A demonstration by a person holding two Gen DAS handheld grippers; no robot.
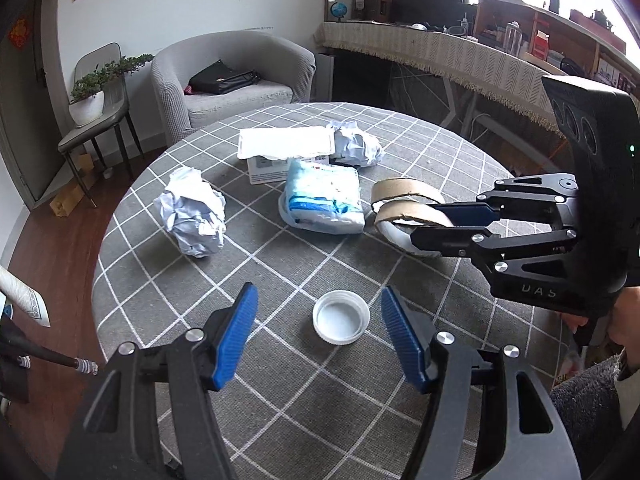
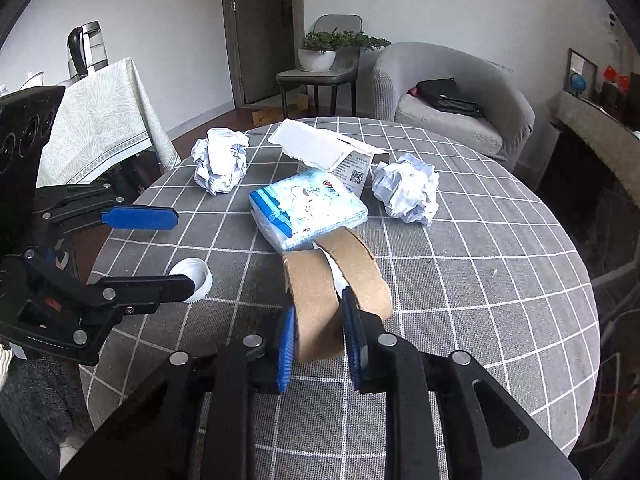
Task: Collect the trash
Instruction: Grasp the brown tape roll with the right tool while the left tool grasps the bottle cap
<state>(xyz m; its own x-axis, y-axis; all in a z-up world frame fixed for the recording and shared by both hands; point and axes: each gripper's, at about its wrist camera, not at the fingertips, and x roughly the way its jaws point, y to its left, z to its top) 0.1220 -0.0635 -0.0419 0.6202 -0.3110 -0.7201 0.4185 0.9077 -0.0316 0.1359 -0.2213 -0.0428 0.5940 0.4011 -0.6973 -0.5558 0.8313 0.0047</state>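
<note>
A white bottle cap (image 1: 341,317) lies open side up on the grey checked tablecloth (image 1: 280,380). My left gripper (image 1: 319,296) stands open around it, one blue pad on each side, neither touching. From the right wrist view, the cap (image 2: 196,274) peeks out behind the left gripper (image 2: 184,249). My right gripper (image 2: 318,312) is shut on a torn brown cardboard ring (image 2: 360,268); its pads press the near band. In the left wrist view, one finger of the right gripper (image 1: 427,225) sits inside the cardboard ring (image 1: 404,200).
Two crumpled paper balls (image 1: 194,216) (image 1: 358,144), a blue tissue pack (image 1: 324,200) and a torn white box (image 1: 280,152) lie farther back on the round table. Beyond it are a grey armchair (image 1: 240,76) and a chair with a plant (image 1: 92,96). A person's hand (image 1: 624,320) holds the right gripper.
</note>
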